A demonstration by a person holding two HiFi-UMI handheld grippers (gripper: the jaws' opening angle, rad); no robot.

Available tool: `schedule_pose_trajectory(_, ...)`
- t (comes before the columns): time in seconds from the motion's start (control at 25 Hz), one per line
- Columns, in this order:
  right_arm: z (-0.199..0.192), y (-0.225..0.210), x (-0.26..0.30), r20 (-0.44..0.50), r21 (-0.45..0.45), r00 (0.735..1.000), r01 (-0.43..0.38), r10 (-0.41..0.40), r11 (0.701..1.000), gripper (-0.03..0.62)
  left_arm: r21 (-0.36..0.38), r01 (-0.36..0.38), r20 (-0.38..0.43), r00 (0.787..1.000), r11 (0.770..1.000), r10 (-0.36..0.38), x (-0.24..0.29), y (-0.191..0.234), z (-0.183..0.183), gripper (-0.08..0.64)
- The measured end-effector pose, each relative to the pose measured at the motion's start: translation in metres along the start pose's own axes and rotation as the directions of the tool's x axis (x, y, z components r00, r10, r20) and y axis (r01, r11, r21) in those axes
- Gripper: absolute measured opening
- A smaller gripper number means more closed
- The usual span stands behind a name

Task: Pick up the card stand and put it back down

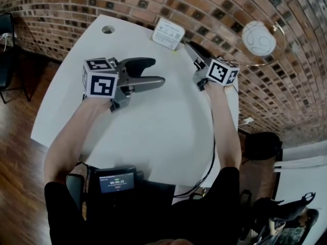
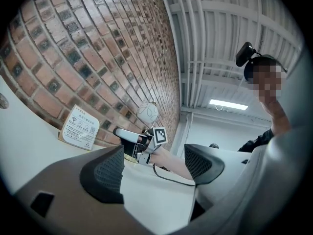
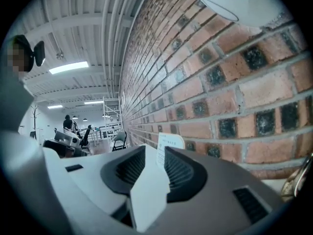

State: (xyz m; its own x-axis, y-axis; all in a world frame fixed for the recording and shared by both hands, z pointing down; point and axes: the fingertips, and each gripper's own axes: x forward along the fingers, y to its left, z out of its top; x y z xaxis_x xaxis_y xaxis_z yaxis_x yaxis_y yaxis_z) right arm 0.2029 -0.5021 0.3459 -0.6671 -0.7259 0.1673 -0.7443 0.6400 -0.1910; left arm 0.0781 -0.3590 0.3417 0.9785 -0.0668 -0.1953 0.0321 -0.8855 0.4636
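**Both grippers open, card stand at the wall**

Mid-left, the left gripper (image 1: 157,70) points right over the white worktop (image 1: 153,131), jaws apart and empty. Upper right, the outstretched arm aims the right gripper (image 1: 190,47), jaws apart on nothing, at the card stand (image 1: 168,33). The stand is upright at top centre, printed face toward the person, against the brick wall (image 1: 230,14).
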Motion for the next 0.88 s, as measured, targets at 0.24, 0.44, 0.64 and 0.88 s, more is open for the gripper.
schedule_pose_trajectory(0.24,0.007,0.032,-0.011,-0.007,-0.027,1.000,-0.023,0.023,0.999,0.150,-0.012,0.009,0.001,1.000,1.000,-0.009,-0.001,-0.008,0.001,0.385)
schedule_pose_trajectory(0.44,0.034,0.048,-0.022,0.013,-0.117,0.999,-0.041,0.043,0.992,0.150,0.100,0.016,-0.005,1.000,0.995,-0.015,0.008,-0.017,0.030,0.385)
schedule_pose_trajectory(0.64,0.023,0.061,-0.028,0.012,-0.078,1.000,-0.026,0.027,0.997,0.149,0.087,0.017,-0.033,0.999,0.996,-0.015,0.006,-0.029,0.021,0.385)
schedule_pose_trajectory(0.88,0.024,0.075,-0.040,0.021,-0.071,0.999,-0.022,0.024,0.997,0.149,0.089,0.039,-0.044,0.998,0.995,-0.035,0.011,-0.048,0.020,0.385)
